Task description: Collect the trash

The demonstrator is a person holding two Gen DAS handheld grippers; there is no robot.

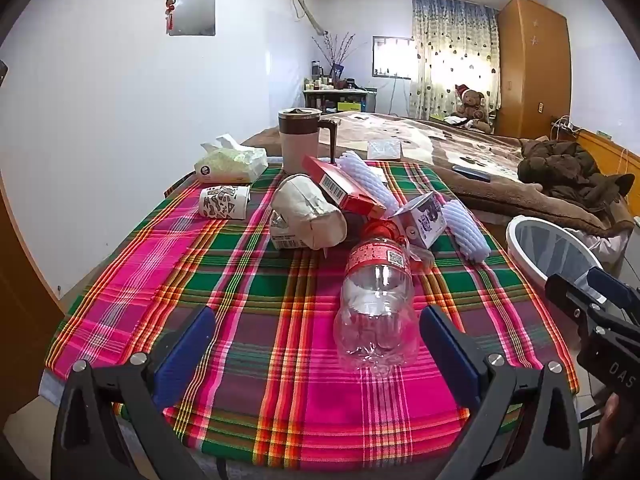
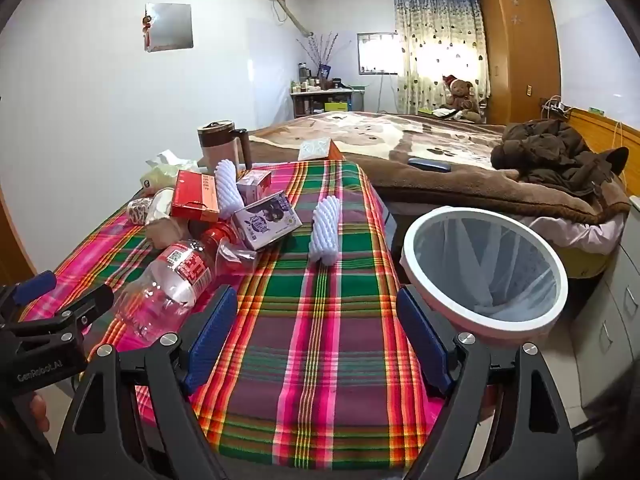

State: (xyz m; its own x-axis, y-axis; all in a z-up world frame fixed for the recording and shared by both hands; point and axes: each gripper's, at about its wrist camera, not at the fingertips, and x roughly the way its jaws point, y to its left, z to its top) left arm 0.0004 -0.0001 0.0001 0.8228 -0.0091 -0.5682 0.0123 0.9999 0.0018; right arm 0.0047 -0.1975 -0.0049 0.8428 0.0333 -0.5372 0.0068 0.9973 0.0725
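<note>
Both sets of fingers stand wide apart, gripping nothing. From my left gripper (image 1: 318, 344) the empty plastic bottle (image 1: 376, 300) lies just ahead, right of centre, base toward me, its long axis running up the frame to the red cap. My right gripper (image 2: 316, 328) faces bare plaid cloth (image 2: 320, 360); the bin (image 2: 486, 268) waits at right. Left is nearer, I judge.

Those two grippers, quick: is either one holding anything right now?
Left gripper: open, holding nothing; the clear plastic bottle lies between its fingers, ungripped.
Right gripper: open, empty, over the plaid tablecloth.
</note>
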